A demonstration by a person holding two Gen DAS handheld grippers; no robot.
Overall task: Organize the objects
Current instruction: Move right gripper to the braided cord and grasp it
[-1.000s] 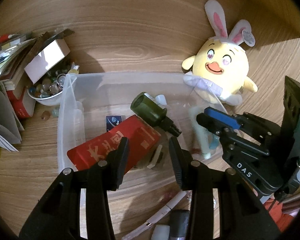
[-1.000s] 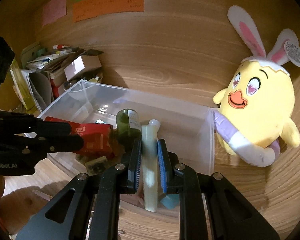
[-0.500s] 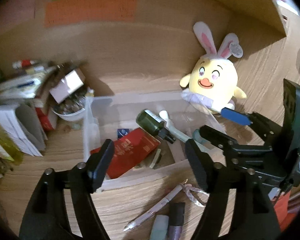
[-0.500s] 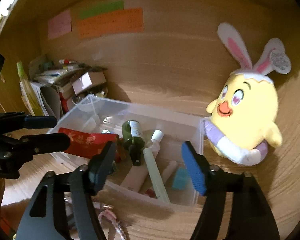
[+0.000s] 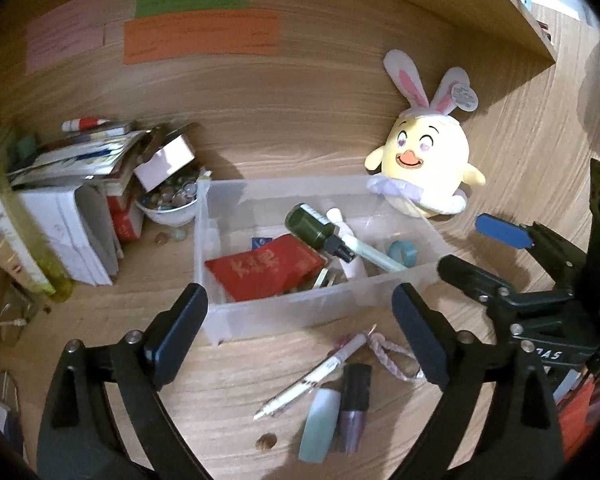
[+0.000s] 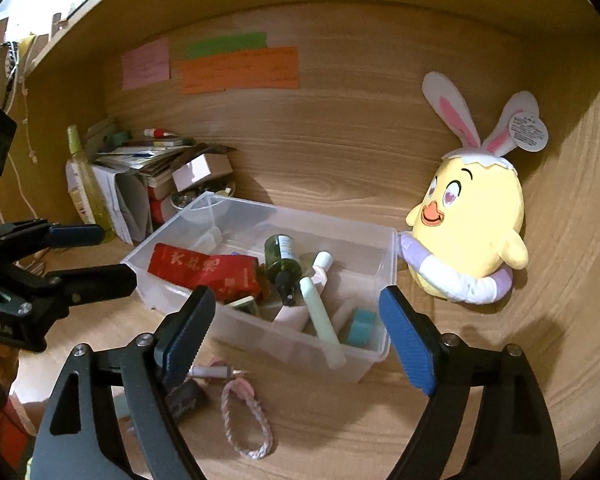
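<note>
A clear plastic bin [image 5: 300,312] [image 6: 364,356] sits on the wooden desk. It holds a red packet [image 5: 264,272] [image 6: 204,270], a dark green bottle [image 5: 314,228] [image 6: 283,258], a pale green tube [image 5: 374,254] [image 6: 320,316] and a teal tape roll [image 5: 404,252]. My left gripper [image 5: 300,336] is open and empty in front of the bin. My right gripper [image 6: 296,334] is open and empty, above the bin's near wall; it also shows at the right of the left wrist view [image 5: 472,252].
A white pen [image 5: 312,376], a purple tube [image 5: 354,408], a mint tube [image 5: 320,424] and a braided loop [image 5: 392,354] [image 6: 246,420] lie before the bin. A yellow bunny plush [image 5: 424,164] [image 6: 472,236] stands right of it. Books, boxes and a marble bowl [image 5: 168,204] crowd the left.
My right gripper opened and let go of the pale green tube, which now lies in the bin. Both grippers opened wide and pulled back from the bin.
</note>
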